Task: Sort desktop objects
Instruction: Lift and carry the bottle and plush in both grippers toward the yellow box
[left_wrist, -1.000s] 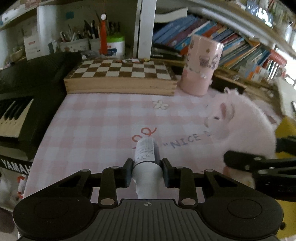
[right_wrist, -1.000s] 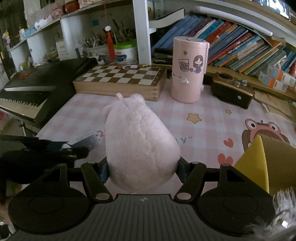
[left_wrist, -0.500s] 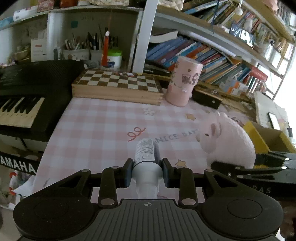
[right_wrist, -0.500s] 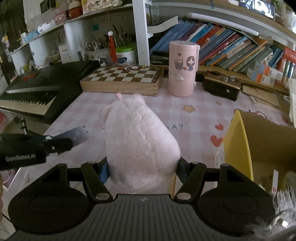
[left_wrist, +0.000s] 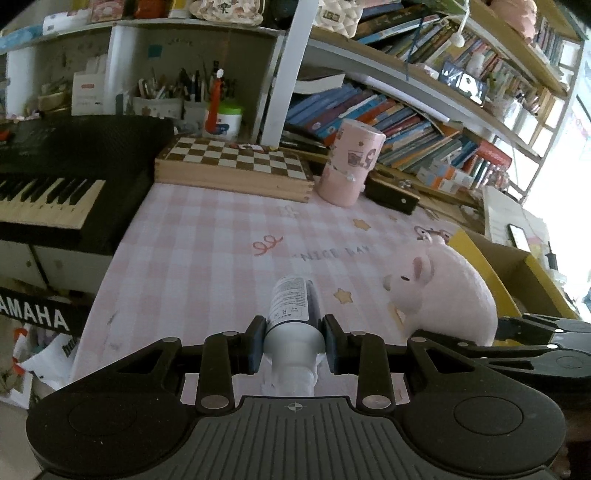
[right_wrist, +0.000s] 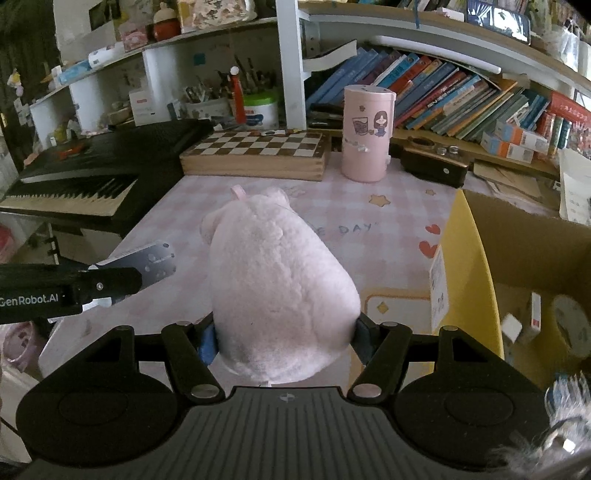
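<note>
My left gripper (left_wrist: 293, 341) is shut on a small white bottle (left_wrist: 291, 314) with a printed label, held above the pink checked mat (left_wrist: 207, 258). My right gripper (right_wrist: 284, 339) is shut on a pink plush pig (right_wrist: 277, 280), squeezed at its rear, head pointing away. In the left wrist view the plush pig (left_wrist: 443, 291) and the right gripper's black body (left_wrist: 517, 343) show at the right. In the right wrist view the left gripper's body (right_wrist: 74, 288) shows at the left. A yellow-sided cardboard box (right_wrist: 469, 266) stands open at the right with small items inside.
A wooden chessboard box (right_wrist: 258, 155) and a pink cylinder tin (right_wrist: 365, 133) stand at the back of the mat. A black keyboard (left_wrist: 55, 184) lies at the left. A dark small box (right_wrist: 432, 166) and shelves of books (right_wrist: 461, 96) run behind.
Both grippers have pulled back and risen with their loads. The chessboard and tin look farther away, and the yellow box has come into view at the right.
</note>
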